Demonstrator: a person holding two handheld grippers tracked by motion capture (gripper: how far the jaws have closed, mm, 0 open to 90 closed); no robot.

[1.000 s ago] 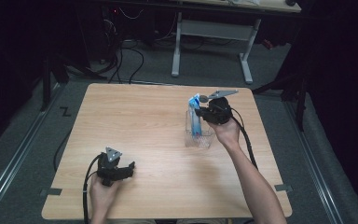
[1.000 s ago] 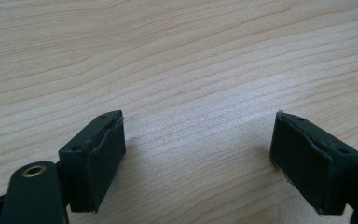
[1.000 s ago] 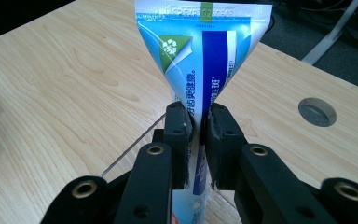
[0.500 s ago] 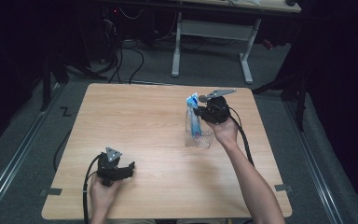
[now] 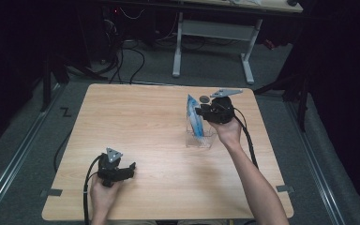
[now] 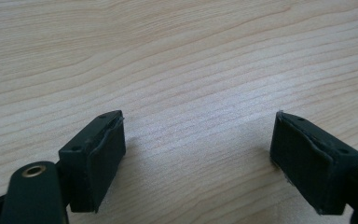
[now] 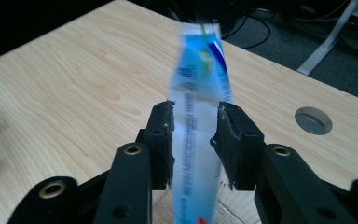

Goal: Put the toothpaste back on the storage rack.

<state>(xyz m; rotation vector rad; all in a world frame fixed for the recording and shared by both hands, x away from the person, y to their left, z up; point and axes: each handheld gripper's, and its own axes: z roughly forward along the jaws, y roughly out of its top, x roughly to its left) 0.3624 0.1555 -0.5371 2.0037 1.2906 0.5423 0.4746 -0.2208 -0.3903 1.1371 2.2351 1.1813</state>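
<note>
Standing at the near edge of the wooden table (image 5: 159, 122), I note the right gripper (image 5: 200, 112) at about 2 o'clock from table centre, held in the person's right hand (image 5: 226, 130). Its jaws are clamped on a blue-and-white packet (image 7: 199, 121), pressing both flat faces. The packet stands upright with its lower end inside a clear plastic container (image 5: 199, 138) resting on the table. In the right gripper view the container rim is a faint transparent arc at the bottom edge, mostly cut off.

Printing on the packet: dark text lines run along its length, plus a green-and-white emblem and a dark blue diagonal band near the top. A red mark sits at the lower edge. None of it is legible; the packet is motion-blurred and no brand name can be made out.

A round grey cable port (image 7: 313, 120) is set in the tabletop at 3 o'clock from the packet.

The left gripper (image 5: 130, 169) sits at about 7 o'clock from table centre, in the left hand (image 5: 104, 194), well apart from the packet. In the left gripper view its jaws are spread wide with bare wood grain between them. Its black cable (image 5: 87, 187) loops off the near table edge.

Beyond the table the room is dark; a desk frame (image 5: 213, 33) and floor cables are dimly visible.
</note>
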